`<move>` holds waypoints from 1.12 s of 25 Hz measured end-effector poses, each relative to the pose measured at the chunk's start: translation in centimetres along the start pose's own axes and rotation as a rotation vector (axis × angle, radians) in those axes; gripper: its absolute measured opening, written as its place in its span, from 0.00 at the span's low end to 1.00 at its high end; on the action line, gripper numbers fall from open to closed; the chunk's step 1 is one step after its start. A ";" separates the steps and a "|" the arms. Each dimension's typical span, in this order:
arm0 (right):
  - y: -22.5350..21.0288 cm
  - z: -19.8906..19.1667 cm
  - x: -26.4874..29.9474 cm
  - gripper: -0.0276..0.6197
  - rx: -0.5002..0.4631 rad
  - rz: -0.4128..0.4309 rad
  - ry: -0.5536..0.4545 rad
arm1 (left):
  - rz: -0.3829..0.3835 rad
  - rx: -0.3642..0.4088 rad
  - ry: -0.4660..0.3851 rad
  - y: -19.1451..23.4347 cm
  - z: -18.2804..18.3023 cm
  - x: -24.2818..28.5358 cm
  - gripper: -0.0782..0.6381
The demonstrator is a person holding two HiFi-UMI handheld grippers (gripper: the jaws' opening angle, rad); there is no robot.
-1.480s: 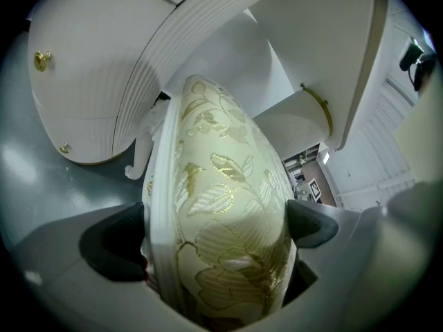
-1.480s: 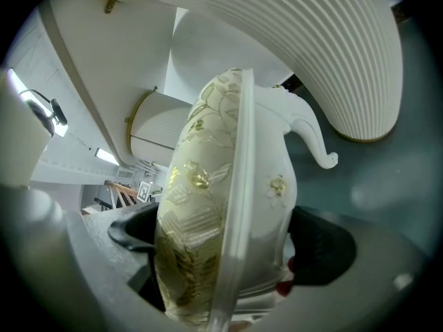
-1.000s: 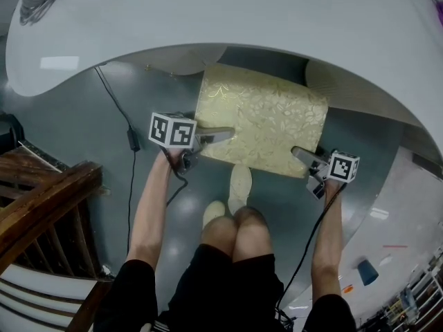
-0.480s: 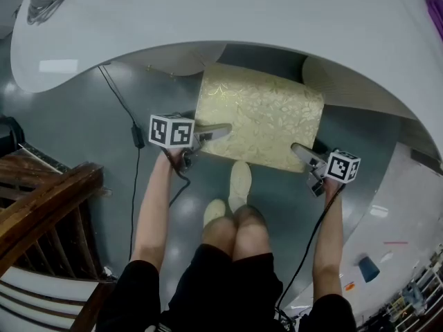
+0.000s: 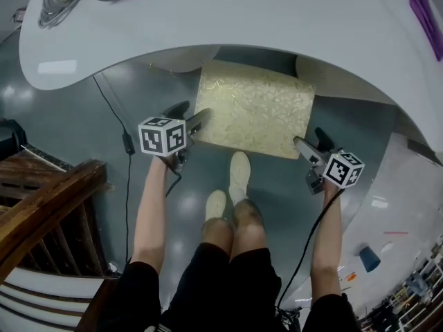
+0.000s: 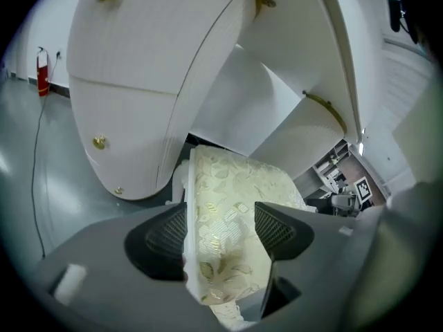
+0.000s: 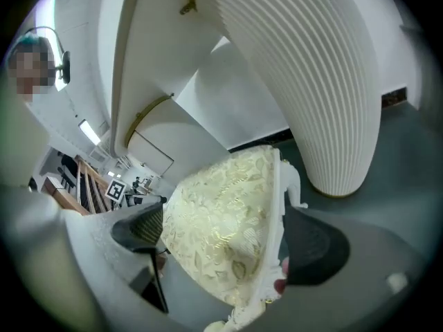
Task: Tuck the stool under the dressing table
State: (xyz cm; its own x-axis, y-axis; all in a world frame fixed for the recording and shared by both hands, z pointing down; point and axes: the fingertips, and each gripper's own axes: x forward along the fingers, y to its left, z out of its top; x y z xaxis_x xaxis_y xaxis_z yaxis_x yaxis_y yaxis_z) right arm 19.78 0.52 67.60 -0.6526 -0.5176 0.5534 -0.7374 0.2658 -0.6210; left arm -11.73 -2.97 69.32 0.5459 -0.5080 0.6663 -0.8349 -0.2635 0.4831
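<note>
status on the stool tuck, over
Left gripper jaws just closed partway, stool corner between them. Right gripper open over the other near corner. Stool sits in dressing table recess. Floor cable left, clear of it.

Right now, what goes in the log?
stool: far end between pedestals of dressing table | left claw: jaws just closed further, stool corner between | right claw: jaws apart, stool corner between

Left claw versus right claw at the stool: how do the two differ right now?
Left claw is at the stool's near-left corner; right claw is at its near-right corner. Left claw's jaws have just been closing and stand narrower, the stool's corner showing between them; right claw's jaws stand wider about its corner. Shared: both open, no pad plainly pressing the stool.
</note>
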 end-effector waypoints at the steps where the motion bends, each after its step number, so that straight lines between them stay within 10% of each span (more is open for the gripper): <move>1: 0.8 0.5 -0.5 0.89 -0.020 -0.013 -0.010 | 0.008 0.015 -0.014 -0.6 0.6 -0.7 0.53; 17: 12.5 5.8 -9.1 0.28 -0.277 -0.233 -0.188 | 0.044 0.206 -0.183 -12.1 6.2 -11.4 0.16; 28: 24.6 9.0 -17.4 0.11 -0.393 -0.309 -0.304 | 0.041 0.275 -0.280 -19.5 10.4 -23.7 0.12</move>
State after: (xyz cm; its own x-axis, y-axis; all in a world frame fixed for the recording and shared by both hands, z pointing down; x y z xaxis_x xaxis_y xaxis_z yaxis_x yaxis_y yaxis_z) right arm 14.50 8.78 37.72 -0.3605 -0.8138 0.4559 -0.9328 0.3172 -0.1713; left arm -9.11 5.69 38.15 0.5031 -0.7167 0.4830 -0.8640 -0.4290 0.2634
